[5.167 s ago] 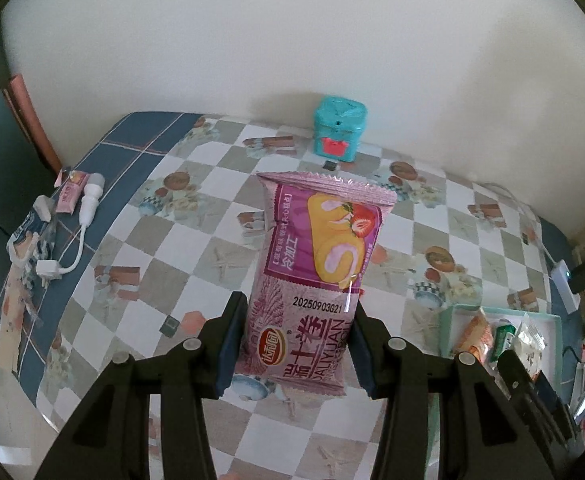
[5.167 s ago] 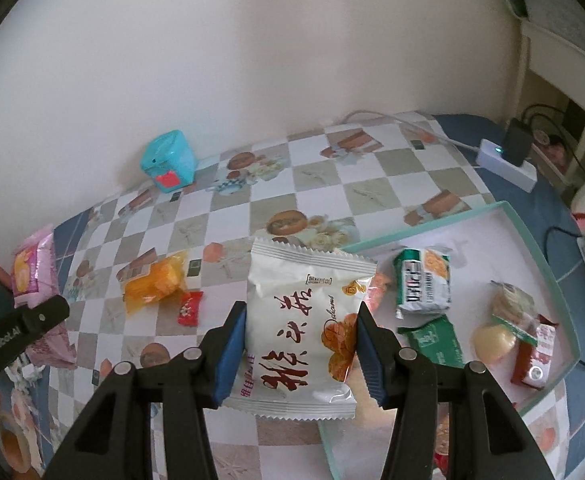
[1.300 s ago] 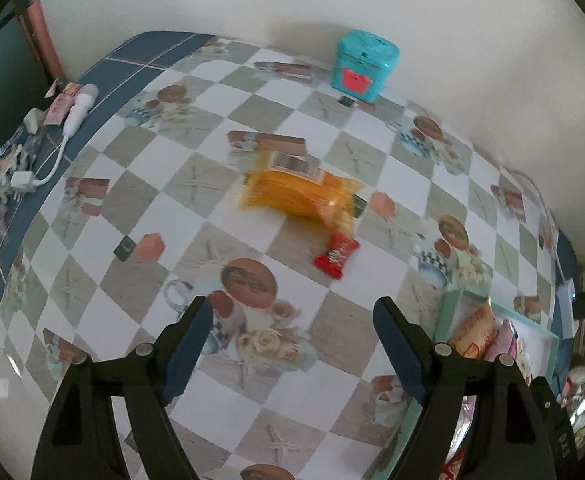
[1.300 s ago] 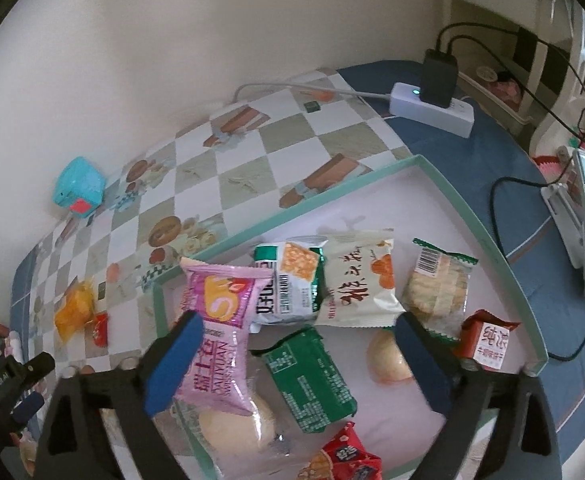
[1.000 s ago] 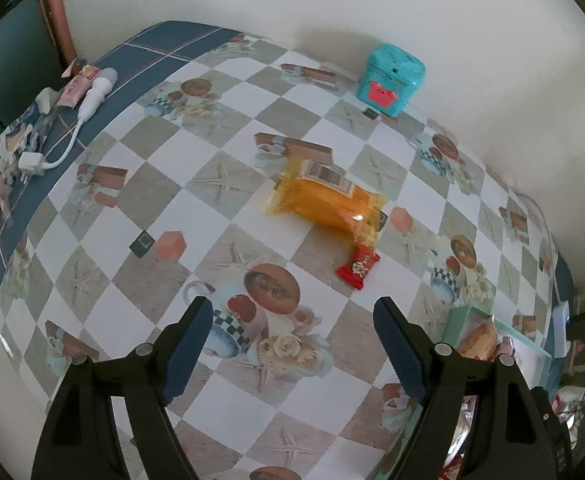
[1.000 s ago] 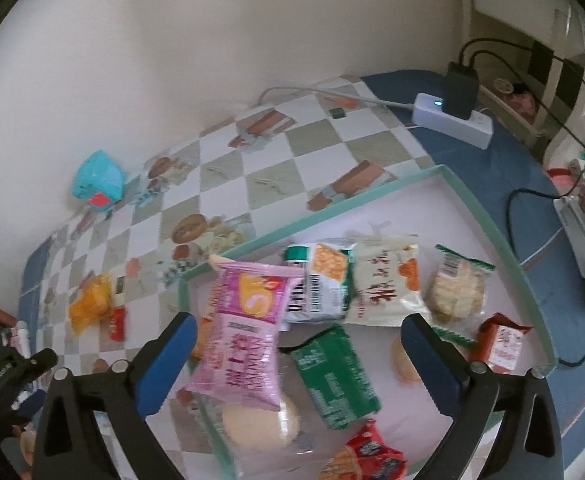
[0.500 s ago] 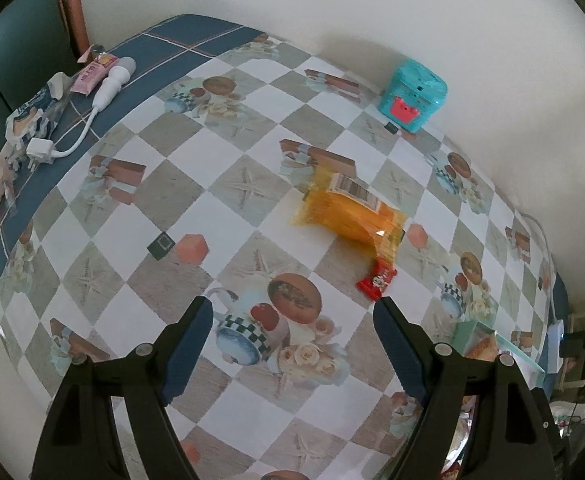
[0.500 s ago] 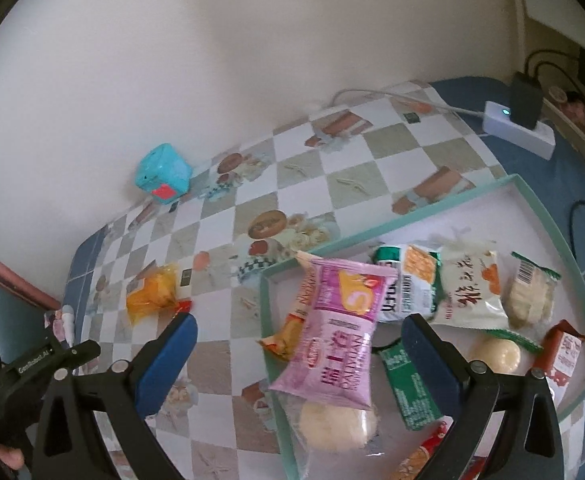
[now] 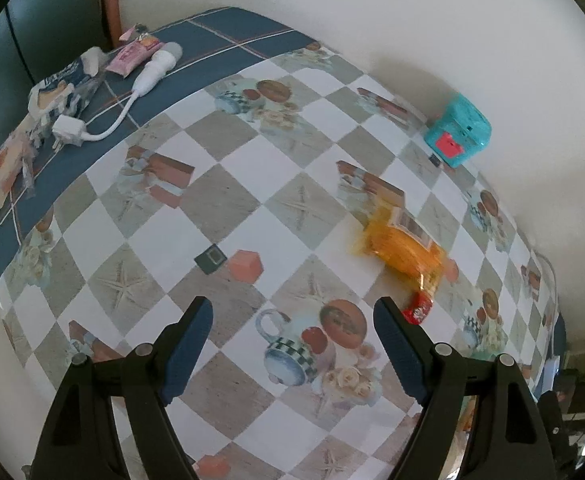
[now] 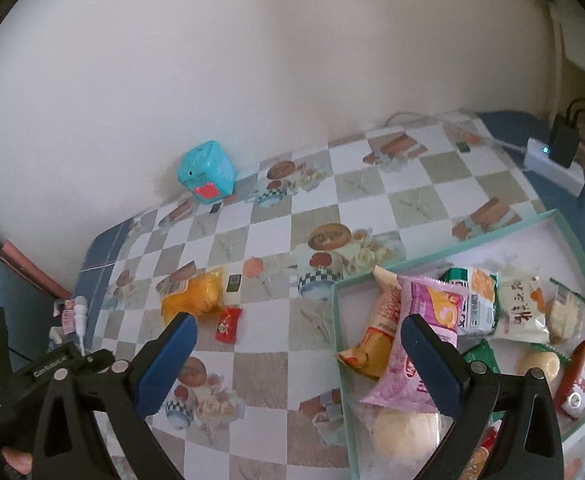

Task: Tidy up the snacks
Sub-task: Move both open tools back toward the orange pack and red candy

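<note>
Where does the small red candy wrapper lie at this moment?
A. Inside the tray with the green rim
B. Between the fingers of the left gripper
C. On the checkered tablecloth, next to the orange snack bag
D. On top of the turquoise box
C: the small red candy wrapper lies on the checkered tablecloth, right beside the orange snack bag, outside the tray with the green rim.

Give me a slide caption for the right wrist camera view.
Open right gripper above checkered tablecloth; orange packet and red candy lie outside the snack-filled tray.
</note>
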`<action>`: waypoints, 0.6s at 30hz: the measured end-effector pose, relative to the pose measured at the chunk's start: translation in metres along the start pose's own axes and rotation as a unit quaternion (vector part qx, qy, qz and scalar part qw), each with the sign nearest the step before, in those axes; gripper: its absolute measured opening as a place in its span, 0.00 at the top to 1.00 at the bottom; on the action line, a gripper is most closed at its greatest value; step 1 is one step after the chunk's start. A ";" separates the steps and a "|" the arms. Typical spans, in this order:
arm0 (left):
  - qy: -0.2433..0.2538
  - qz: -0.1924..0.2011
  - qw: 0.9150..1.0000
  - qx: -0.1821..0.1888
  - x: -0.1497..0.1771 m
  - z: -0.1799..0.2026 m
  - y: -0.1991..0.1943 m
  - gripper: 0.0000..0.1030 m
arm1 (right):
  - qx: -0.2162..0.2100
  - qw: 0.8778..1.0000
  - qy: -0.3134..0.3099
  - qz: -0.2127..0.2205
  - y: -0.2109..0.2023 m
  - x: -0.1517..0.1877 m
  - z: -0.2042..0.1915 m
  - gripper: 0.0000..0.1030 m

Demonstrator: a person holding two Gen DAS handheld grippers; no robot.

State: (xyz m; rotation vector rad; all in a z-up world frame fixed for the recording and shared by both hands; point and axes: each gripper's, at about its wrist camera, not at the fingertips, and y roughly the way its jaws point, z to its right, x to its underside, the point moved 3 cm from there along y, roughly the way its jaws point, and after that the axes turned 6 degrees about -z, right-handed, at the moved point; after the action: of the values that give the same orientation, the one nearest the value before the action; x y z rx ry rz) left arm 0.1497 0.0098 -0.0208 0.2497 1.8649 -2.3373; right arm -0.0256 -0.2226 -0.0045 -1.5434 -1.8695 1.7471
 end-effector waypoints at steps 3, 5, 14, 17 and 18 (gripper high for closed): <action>-0.009 -0.004 1.000 0.003 -0.003 -0.008 0.003 0.19 | 0.012 1.000 0.010 -0.007 0.007 0.002 0.000 0.00; -0.012 -0.004 1.000 0.000 -0.005 -0.013 0.004 0.19 | 0.015 1.000 0.020 -0.015 0.015 0.003 0.000 0.00; -0.005 -0.024 1.000 -0.013 -0.014 -0.016 0.030 0.19 | 0.022 0.999 -0.010 -0.032 0.040 0.008 -0.021 0.00; 0.003 -0.022 1.000 -0.012 -0.019 -0.011 0.033 0.19 | 0.027 0.999 -0.032 -0.032 0.048 0.009 -0.031 0.00; 0.004 -0.021 1.000 -0.011 -0.020 -0.010 0.033 0.19 | 0.027 0.998 -0.038 -0.032 0.051 0.009 -0.034 0.00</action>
State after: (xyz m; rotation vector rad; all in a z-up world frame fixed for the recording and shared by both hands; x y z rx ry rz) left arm 0.1771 0.0123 -0.0500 0.2207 1.9175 -2.3447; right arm 0.0218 -0.2049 -0.0394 -1.4005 -1.8671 1.8363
